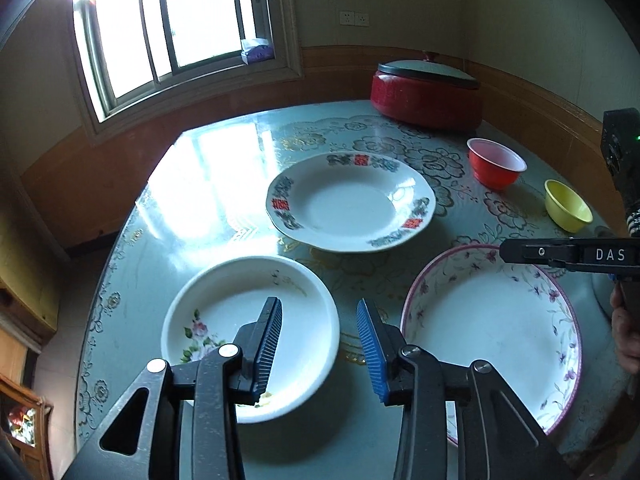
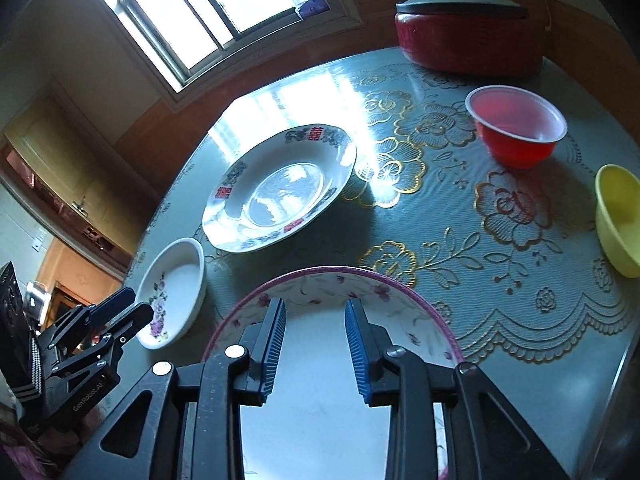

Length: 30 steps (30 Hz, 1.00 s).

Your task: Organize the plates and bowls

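Two small bowls (image 2: 520, 128) flank a lidded red pot (image 2: 468, 36)

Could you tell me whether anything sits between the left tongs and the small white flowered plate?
Nothing visible does. The left tongs stand open and empty right over the flowered plate, whose right rim shows between the fingers. The purple-rimmed plate lies apart to the right, the red-character plate farther back.

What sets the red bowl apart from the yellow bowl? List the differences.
The red bowl has a white rim and pale inside; the yellow bowl is yellow all over. The red bowl stands nearer the covered red pot; the yellow bowl sits nearer the table's edge. Both are small, upright, empty and untouched by either gripper.
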Tool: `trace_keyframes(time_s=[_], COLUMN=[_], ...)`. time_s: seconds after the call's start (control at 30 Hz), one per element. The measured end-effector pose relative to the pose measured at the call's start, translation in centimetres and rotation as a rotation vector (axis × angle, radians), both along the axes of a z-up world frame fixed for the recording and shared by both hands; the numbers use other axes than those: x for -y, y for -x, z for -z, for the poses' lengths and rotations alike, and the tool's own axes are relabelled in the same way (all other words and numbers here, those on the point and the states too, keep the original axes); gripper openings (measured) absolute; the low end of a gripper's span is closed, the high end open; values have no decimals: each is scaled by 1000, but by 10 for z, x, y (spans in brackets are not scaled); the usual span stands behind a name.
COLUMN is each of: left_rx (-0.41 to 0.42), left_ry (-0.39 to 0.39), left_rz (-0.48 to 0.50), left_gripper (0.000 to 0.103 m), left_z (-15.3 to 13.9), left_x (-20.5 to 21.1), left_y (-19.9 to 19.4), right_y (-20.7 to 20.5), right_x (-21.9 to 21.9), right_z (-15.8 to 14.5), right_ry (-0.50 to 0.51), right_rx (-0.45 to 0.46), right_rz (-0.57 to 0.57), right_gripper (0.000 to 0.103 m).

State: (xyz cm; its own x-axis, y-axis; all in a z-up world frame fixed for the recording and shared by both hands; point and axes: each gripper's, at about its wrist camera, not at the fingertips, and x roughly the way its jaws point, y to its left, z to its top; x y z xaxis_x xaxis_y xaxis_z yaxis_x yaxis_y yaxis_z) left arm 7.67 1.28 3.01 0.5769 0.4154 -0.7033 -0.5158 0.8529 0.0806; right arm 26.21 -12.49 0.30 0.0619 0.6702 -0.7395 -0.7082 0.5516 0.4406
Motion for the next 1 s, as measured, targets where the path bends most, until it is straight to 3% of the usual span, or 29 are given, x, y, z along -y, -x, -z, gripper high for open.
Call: trace_keyframes(time_s=[0.2,0.43,0.8,1.0], left_rx=[19,39,18,-7], left_ry=[-31,143,280,360], left_rz=[-56,-111,-158,-125], left_gripper=[47,46,46,46], left_z=[-4,5,26,44], left_x=[-18,-71,-146,-166], left_y=[-10,-29,-75,-105], right_y=[-25,-61,-111,-120], right_x=[-18,-41,-76,-91], right_z=[3,14,38,53], right_ry=[-75,-121,-101,-75], right_rx=[-132,-258,-304,-319], right_rz=[41,125,220,203], right_gripper=[33,33,33,26])
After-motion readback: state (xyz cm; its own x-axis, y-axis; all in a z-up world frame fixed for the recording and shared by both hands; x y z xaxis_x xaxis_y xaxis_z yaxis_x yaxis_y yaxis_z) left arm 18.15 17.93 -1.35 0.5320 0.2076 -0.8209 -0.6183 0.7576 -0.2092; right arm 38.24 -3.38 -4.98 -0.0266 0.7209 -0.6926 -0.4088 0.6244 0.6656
